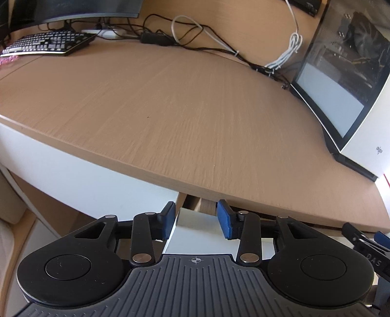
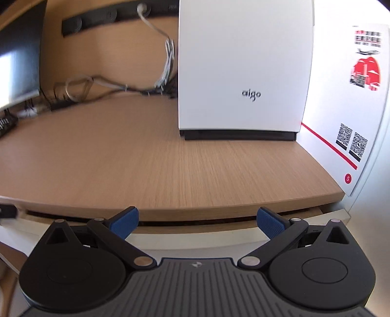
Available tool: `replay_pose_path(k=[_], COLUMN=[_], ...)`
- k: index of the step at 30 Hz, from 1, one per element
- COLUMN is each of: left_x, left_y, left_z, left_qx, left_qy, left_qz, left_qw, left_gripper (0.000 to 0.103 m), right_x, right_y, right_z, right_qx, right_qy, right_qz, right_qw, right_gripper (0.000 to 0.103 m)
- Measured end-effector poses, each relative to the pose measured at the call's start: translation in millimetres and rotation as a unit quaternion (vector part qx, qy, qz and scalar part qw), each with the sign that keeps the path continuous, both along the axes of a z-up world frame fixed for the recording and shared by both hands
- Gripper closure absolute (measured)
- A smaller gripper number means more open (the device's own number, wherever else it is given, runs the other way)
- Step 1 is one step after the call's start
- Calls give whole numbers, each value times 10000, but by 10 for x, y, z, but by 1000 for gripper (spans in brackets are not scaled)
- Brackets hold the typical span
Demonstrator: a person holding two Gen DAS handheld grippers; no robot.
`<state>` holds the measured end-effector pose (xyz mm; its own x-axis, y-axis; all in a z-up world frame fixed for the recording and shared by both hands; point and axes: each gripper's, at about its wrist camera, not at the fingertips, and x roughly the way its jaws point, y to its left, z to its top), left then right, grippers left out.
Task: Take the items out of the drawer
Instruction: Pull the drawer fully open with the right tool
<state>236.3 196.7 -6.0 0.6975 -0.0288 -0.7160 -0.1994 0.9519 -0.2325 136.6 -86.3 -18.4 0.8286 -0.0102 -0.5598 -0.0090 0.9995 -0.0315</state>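
Under the wooden desk top (image 1: 170, 117) sits a white drawer front (image 1: 197, 231). A narrow gap (image 1: 192, 202) above it shows wood inside, and no items are visible in there. My left gripper (image 1: 197, 220) hovers at the drawer front's upper left corner. Its blue pads (image 1: 225, 219) stand apart with the white panel behind them, and nothing is pinched. My right gripper (image 2: 197, 224) is wide open and empty just below the desk edge (image 2: 195, 213), over the same white front (image 2: 195, 237). Part of the right gripper (image 1: 365, 246) shows at the frame's right edge in the left wrist view.
A white computer case (image 2: 243, 73) with a glass side (image 1: 341, 80) stands at the desk's back right. Beside it is a white board with red print and QR codes (image 2: 346, 109). A keyboard (image 1: 46, 44), a monitor (image 1: 73, 9) and tangled cables (image 1: 195, 34) lie at the back.
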Motion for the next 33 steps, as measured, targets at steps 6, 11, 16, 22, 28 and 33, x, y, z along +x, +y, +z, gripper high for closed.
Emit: replay_pose_path(k=[6, 11, 16, 22, 28, 33], left_x=[52, 19, -146, -467, -695, -426], left_y=[-65, -46, -22, -101, -123, -451], left_z=[4, -4, 10, 97, 381, 413], left_qx=[211, 205, 197, 514, 258, 95], left_qy=[186, 331, 402, 526, 478, 716], left_qz=[-168, -318, -452, -753, -1277, -2133], left_qw=[9995, 9987, 9980, 9944, 9903, 9743], left_gripper=[61, 61, 61, 61, 66, 65], right_x=[291, 407, 391, 103, -89, -143], right_y=[61, 114, 91, 62, 35, 36], right_z=[-21, -34, -55, -29, 31, 74], right_qx=[83, -184, -322, -339, -342, -327], right_qy=[405, 636, 716, 936, 1370, 1622], right_qz=[-88, -151, -159, -130, -79, 68], right_qw=[9991, 9977, 9968, 9949, 9900, 9862], right_gripper=[0, 0, 0, 0, 0, 0])
